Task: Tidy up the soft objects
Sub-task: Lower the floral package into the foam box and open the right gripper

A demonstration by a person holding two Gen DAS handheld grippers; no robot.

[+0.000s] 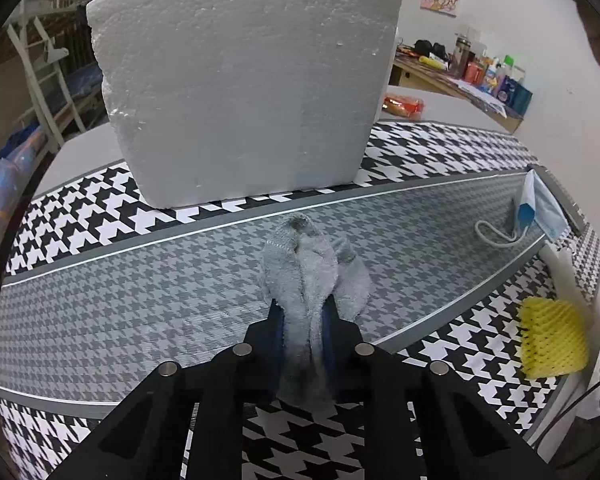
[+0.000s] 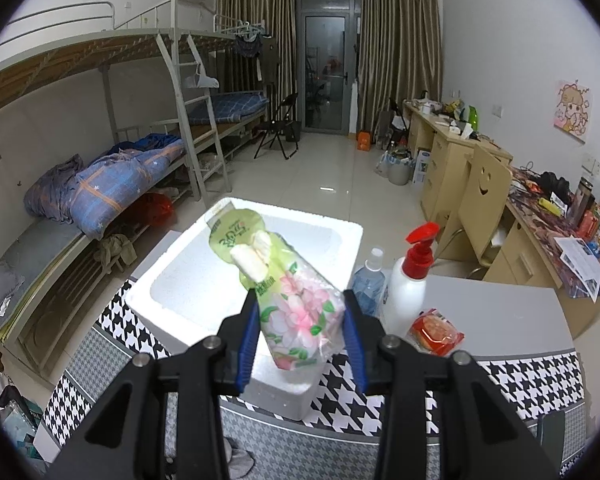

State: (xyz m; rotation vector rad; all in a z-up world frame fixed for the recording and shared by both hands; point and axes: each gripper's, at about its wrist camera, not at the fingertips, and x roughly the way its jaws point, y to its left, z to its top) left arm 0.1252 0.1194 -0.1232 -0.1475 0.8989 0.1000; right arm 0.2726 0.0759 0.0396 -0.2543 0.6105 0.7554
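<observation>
My left gripper (image 1: 303, 304) is shut on a grey fluffy cloth (image 1: 314, 272), which droops onto the houndstooth tablecloth just in front of the white foam box (image 1: 244, 88). My right gripper (image 2: 300, 308) is shut on a floral green tissue pack (image 2: 288, 292) and holds it in the air above the open foam box (image 2: 172, 280). A blue face mask (image 1: 536, 208) and a yellow foam net sleeve (image 1: 550, 344) lie on the cloth at the right in the left wrist view.
A red-pump white bottle (image 2: 410, 284), a clear water bottle (image 2: 368, 280) and a red snack packet (image 2: 436, 332) stand right of the box. The snack packet (image 1: 404, 105) also shows behind the box. A cluttered desk (image 2: 548, 216) is at the right, bunk beds (image 2: 100, 184) at the left.
</observation>
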